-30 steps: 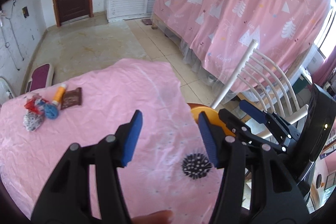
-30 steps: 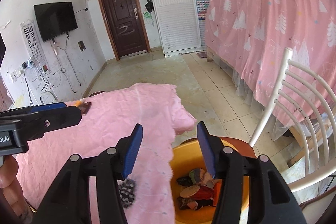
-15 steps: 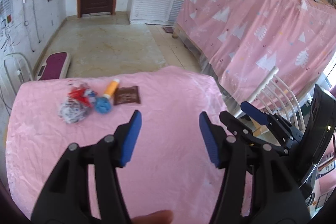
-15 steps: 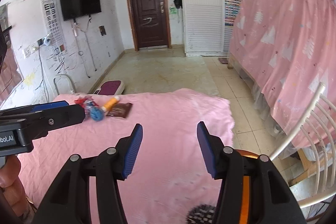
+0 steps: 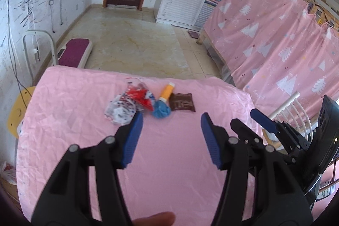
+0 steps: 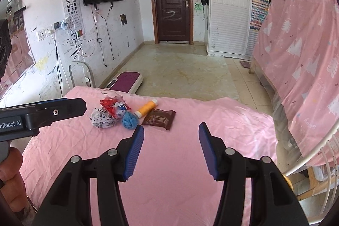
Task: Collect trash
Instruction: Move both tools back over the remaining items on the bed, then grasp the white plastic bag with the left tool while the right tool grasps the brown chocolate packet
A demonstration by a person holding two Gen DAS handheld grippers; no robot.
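A small heap of trash lies at the far side of the pink-covered table [image 5: 169, 162]: a crumpled white spotted wrapper [image 5: 119, 111], a red wrapper [image 5: 141, 96], a blue crumpled ball [image 5: 161, 110], an orange-yellow tube [image 5: 167, 92] and a brown flat packet [image 5: 182, 102]. In the right wrist view the same pieces show: white wrapper [image 6: 101, 119], red wrapper [image 6: 110, 107], blue ball [image 6: 129, 120], tube [image 6: 147, 110], brown packet [image 6: 160, 119]. My left gripper [image 5: 171, 118] is open, short of the heap, nothing between its fingers. My right gripper [image 6: 171, 127] is open too, just short of the brown packet.
A white slatted chair [image 5: 294, 107] stands right of the table, with a pink curtained bed [image 5: 275, 46] beyond. A purple floor scale [image 5: 74, 52] and a white frame [image 5: 38, 46] sit past the table's far left corner. The orange bin's rim [image 6: 288, 180] peeks at the right.
Both grippers swung left from the orange bin at the table's right end towards the trash heap, which now lies straight ahead. Both stayed open and empty.
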